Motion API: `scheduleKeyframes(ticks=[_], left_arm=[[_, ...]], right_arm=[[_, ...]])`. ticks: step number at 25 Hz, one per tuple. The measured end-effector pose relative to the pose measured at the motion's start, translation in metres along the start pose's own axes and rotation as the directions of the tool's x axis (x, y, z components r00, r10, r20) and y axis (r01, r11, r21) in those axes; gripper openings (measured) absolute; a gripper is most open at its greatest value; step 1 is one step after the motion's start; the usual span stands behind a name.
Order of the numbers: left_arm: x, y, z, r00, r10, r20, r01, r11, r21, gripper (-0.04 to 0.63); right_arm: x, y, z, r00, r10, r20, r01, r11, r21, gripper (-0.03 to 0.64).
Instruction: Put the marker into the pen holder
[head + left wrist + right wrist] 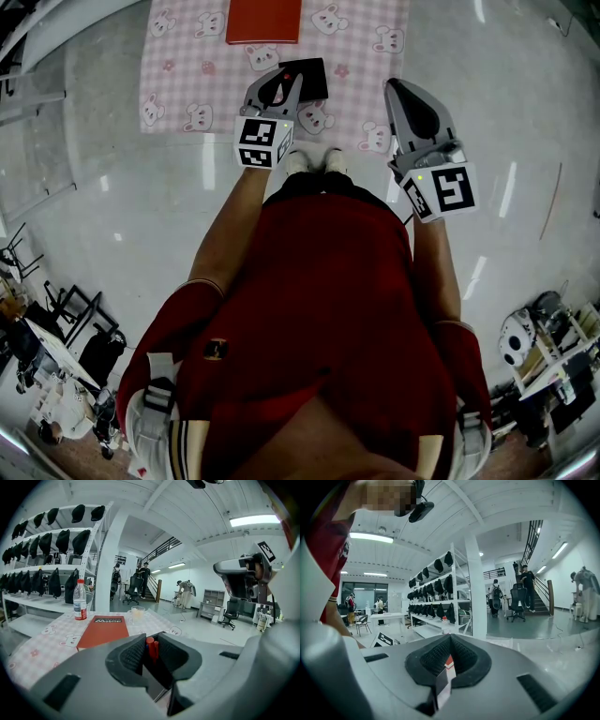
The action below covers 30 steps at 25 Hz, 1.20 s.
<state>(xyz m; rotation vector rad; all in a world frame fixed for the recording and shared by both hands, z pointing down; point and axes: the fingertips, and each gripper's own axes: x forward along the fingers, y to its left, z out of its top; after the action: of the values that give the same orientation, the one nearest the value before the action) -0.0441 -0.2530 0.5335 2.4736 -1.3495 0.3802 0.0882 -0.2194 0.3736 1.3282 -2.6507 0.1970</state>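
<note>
Grips a red marker [150,649] tight in the left tongs [150,641], the marker's end poking up between the two dark pads. Holds it in the air over the near part of the pink bunny cloth [178,84], not inside anything. Presses the right tongs [449,651] shut, pad against pad, near the cloth's right edge. Shows a small red and white bit low in that gap; can't tell what.

Finds a clear bottle [80,600] with a red cap and red label on the cloth, by the far left corner of a red book [104,629]. Can't tell how full. Finds a clear cup [138,613] just past the book, with something pale inside; too small to name. Sees a black thing [311,75] on the cloth in the head view, half hidden behind the left tongs. Can't tell whether that is the pen holder, or whether anything is in it. Loses the book's far end at the top edge of the head view, and the bottle and cup with it.
</note>
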Motion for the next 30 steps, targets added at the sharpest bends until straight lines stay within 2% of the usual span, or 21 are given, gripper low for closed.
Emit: scheduleKeyframes(ticks=[18,25,30], left_arm=[[-0.014,0.002,0.007,1.0,0.027,0.006,-0.027,0.999,0.034,0.095],[-0.027,-0.001,0.022,0.998,0.037,0.045,-0.04,0.997,0.061,0.095],[-0.045,-0.005,0.044,0.994,0.045,0.103,-0.052,0.996,0.068,0.095]], right_arm=[[-0.004,0.005,0.003,1.0,0.015,0.011,-0.015,1.0,0.005,-0.002],[-0.01,0.009,0.004,0.999,0.025,0.025,-0.025,1.0,0.002,-0.002],[-0.013,0.018,0.007,0.999,0.037,0.036,-0.037,0.999,-0.001,-0.002]])
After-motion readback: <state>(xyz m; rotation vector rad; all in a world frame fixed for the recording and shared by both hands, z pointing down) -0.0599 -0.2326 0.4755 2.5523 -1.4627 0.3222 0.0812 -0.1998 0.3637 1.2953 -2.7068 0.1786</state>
